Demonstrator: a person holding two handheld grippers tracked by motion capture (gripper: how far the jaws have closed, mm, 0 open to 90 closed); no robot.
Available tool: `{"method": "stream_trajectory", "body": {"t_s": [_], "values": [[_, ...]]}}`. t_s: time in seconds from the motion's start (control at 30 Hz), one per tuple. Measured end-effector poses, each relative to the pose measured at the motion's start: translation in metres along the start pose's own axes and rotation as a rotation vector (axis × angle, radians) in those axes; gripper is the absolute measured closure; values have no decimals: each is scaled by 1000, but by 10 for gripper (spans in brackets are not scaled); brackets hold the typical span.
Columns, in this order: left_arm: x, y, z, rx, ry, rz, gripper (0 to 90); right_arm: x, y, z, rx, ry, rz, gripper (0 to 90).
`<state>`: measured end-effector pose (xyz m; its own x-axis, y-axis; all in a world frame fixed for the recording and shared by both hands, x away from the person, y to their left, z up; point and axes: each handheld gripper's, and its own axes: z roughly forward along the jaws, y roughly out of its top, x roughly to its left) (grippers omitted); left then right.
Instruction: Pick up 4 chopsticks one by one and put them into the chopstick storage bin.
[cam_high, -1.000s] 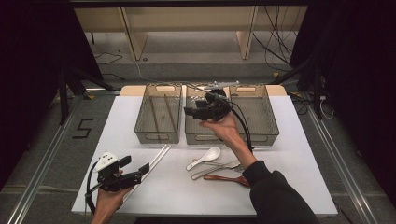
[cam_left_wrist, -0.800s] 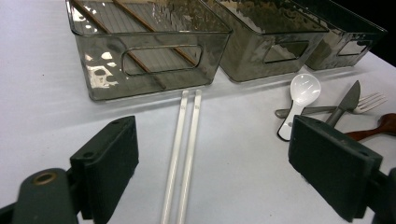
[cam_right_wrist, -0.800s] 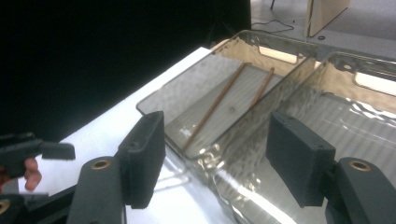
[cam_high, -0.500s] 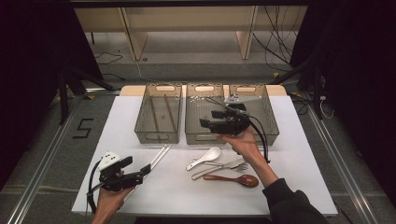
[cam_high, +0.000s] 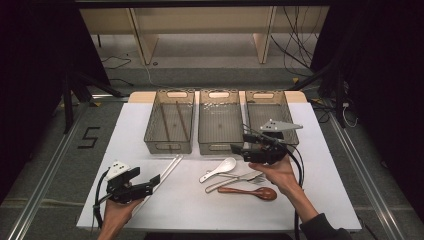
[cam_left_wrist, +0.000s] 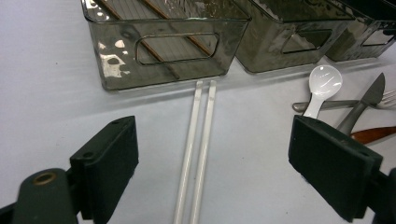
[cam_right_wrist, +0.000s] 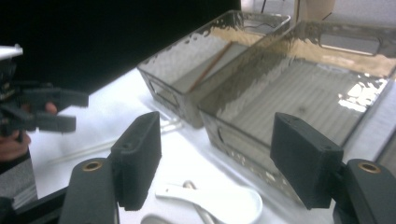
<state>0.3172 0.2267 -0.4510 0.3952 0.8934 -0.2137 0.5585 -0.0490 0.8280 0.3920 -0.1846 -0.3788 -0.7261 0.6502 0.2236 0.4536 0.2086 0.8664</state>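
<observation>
A pair of white chopsticks lies on the white table in front of the left clear bin, which holds two brown chopsticks. My left gripper hovers low at the near end of the white chopsticks, open, with its jaws on either side of them and apart from them. My right gripper is open and points left above a white spoon, a fork and knife and a brown spoon. Its jaws have just been opening further, with nothing between them.
The middle bin and the right bin stand side by side at the back of the table. The right gripper's cable trails down past the person's right wrist. Dark floor borders the table on both sides.
My right gripper has moved from above the middle bin to the right and nearer the person, lower over the cutlery. The left gripper has stayed put.
</observation>
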Motion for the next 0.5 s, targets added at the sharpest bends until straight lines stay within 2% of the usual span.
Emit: {"method": "stream_trajectory", "body": {"t_s": [0.1, 0.17, 0.3, 0.37, 0.5], "values": [[1, 2, 1, 31, 13, 17, 157, 1, -10, -7, 14, -7, -8, 332], [2, 3, 2, 60, 0, 11, 158, 2, -16, -11, 21, -14, -16, 328], [4, 8, 5, 112, 18, 41, 162, 4, -31, -19, 25, -17, -15, 327], [5, 10, 5, 129, 28, 51, 166, 6, -36, -23, 33, -33, -30, 327], [7, 13, 7, 182, 27, 74, 179, 8, -46, -33, 14, -43, -43, 324]]}}
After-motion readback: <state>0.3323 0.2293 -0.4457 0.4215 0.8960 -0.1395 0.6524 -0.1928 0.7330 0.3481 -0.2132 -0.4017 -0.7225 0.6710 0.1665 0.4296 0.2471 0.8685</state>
